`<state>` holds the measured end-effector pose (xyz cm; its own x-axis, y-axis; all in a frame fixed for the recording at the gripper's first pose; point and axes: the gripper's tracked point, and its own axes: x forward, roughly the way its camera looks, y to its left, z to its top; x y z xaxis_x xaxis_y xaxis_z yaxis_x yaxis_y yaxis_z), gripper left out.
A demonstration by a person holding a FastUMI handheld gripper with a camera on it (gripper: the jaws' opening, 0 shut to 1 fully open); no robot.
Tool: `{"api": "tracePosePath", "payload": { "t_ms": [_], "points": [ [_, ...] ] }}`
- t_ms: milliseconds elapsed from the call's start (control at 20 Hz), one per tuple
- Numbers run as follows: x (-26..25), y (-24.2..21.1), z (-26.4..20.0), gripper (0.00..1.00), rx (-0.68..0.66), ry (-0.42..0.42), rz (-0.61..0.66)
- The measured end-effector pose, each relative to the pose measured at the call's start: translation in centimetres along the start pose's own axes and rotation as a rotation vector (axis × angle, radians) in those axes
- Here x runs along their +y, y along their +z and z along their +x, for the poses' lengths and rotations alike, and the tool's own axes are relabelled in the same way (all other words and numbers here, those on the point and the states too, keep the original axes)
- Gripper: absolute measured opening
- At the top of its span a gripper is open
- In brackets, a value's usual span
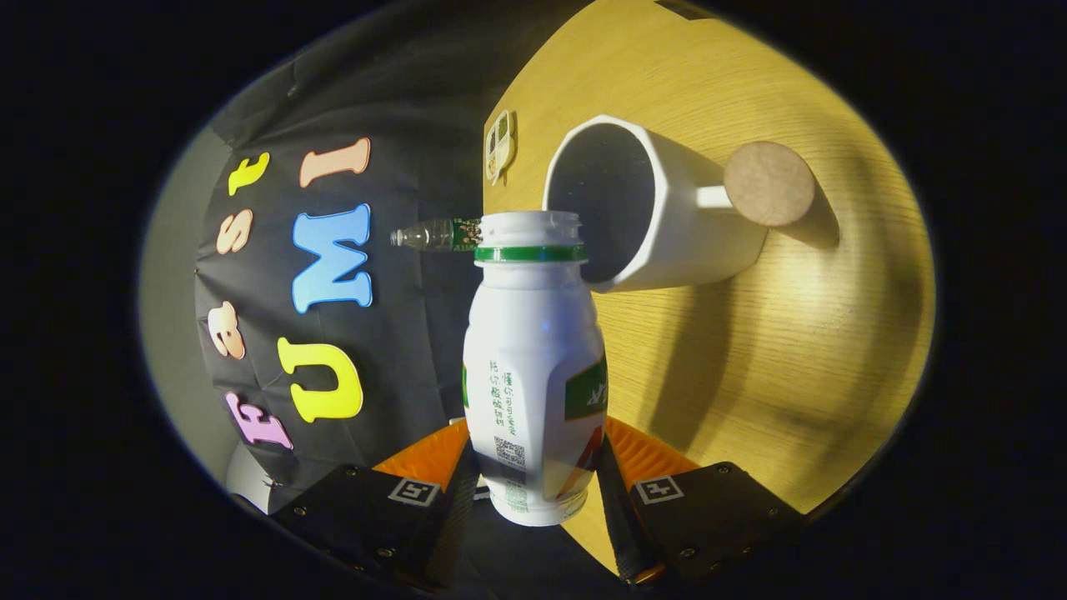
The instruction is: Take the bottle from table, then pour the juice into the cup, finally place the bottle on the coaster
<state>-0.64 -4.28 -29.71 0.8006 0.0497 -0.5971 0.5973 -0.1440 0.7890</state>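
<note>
Now the gripper (533,471) squeezes the bottle (533,367); its open top points at twelve o'clock; the cup (658,208) waits at one o'clock.

tongs (533,475) rolled sideways, both fingers (433,467) clamped on bottle (533,375) base.

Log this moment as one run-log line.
phase: pouring | gripper: shut on bottle | bottle: tipped, open mouth at cup rim | coaster: beside cup, bare | table: wood
</note>
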Motion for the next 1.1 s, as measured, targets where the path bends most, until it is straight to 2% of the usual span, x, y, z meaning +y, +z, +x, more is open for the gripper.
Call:
{"api": "tracePosePath", "payload": {
  "t_ms": [1100],
  "points": [
    [1.2,-1.2,-0.4,0.7,0.09,-0.036,0.176]
  ]
}}
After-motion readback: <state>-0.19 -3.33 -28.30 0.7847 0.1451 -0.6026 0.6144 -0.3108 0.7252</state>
